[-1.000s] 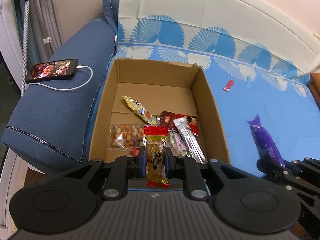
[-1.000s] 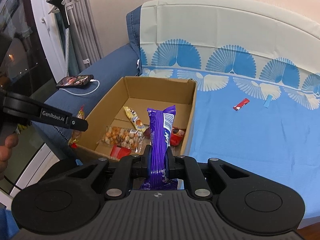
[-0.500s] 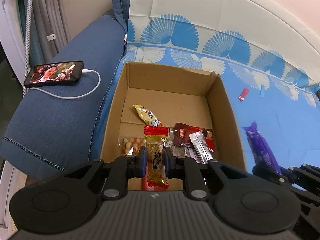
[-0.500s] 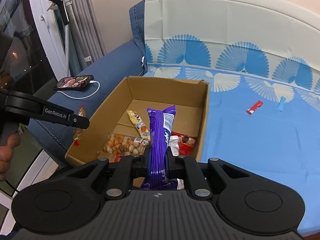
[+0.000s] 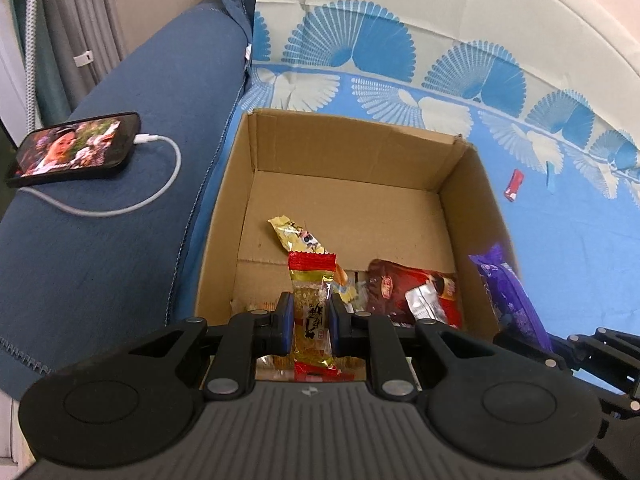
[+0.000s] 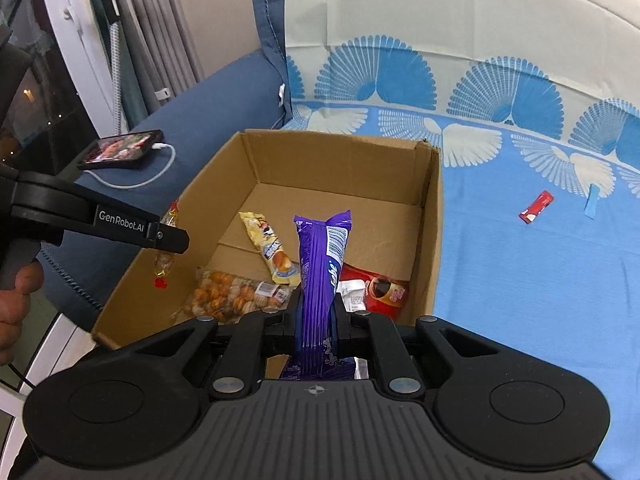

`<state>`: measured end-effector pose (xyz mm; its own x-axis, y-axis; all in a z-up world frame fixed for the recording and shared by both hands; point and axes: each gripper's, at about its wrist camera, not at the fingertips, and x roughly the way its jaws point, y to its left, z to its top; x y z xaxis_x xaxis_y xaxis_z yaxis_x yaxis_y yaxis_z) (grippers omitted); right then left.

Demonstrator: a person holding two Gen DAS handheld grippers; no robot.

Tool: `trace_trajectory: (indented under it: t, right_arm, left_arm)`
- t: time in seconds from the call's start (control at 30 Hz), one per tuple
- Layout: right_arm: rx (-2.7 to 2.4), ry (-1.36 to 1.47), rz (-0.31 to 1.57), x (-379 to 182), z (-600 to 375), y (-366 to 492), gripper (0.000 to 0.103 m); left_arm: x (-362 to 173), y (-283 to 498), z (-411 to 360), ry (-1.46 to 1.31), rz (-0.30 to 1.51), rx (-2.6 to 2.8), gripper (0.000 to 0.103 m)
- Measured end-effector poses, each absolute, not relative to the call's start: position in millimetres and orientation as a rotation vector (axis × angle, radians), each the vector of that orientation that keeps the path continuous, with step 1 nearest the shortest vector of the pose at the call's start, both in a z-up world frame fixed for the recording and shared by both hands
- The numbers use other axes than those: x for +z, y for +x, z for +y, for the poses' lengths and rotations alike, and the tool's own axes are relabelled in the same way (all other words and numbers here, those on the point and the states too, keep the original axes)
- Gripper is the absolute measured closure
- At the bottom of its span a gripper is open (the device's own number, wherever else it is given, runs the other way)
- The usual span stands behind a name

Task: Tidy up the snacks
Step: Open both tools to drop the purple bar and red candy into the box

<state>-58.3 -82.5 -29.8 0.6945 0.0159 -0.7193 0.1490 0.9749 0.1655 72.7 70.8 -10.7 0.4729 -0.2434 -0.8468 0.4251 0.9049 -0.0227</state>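
Blue fan-patterned sofa cover (image 6: 520, 280) bearing cardboard box (image 6: 434, 216), red wrapper (image 6: 536, 207), small blue strip (image 6: 591, 200).

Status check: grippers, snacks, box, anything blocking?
Left gripper shut on gold-and-red snack. Right gripper shut on purple snack pack. Both poised above the open cardboard box, snacks already inside. Nothing in the way.

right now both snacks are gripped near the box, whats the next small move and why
Probably open the left hand-held gripper: its gold and red snack hangs over the cardboard box, above the packets inside, so it should drop in.
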Motion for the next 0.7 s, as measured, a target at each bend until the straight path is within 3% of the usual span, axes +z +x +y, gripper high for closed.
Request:
trace_trajectory:
  t: [0.47,0.5,0.53,0.57,0.6,0.63,0.67,0.7]
  right_arm:
    - [-0.095,0.23,0.819,-57,-103,-2,0.088]
    - [-0.092,0.233,0.818,-59,-104,1,0.086]
    - [-0.093,0.238,0.82,-61,-105,3,0.086]
    - [-0.1,0.243,0.825,-61,-105,4,0.074]
    - [-0.109,0.248,0.828,-61,-106,4,0.053]
    - [-0.111,0.255,0.824,-59,-106,2,0.043]
    - [-0.107,0.258,0.813,-56,-105,-3,0.028]
    - [-0.102,0.256,0.802,-52,-103,-8,0.022]
  left_arm:
    - [-51,122,54,0.282,1.013,-0.368,0.084]
    - [-54,125,53,0.287,1.019,-0.354,0.08]
    - [-55,127,54,0.286,1.026,-0.344,0.073]
    - [-55,129,55,0.282,1.033,-0.338,0.045]
    - [-52,128,57,0.276,1.029,-0.334,0.011]
    - [-48,125,59,0.269,1.008,-0.334,0.003]
    - [-42,119,62,0.258,0.972,-0.341,0.0]
    - [-36,112,66,0.262,0.936,-0.343,0.0]
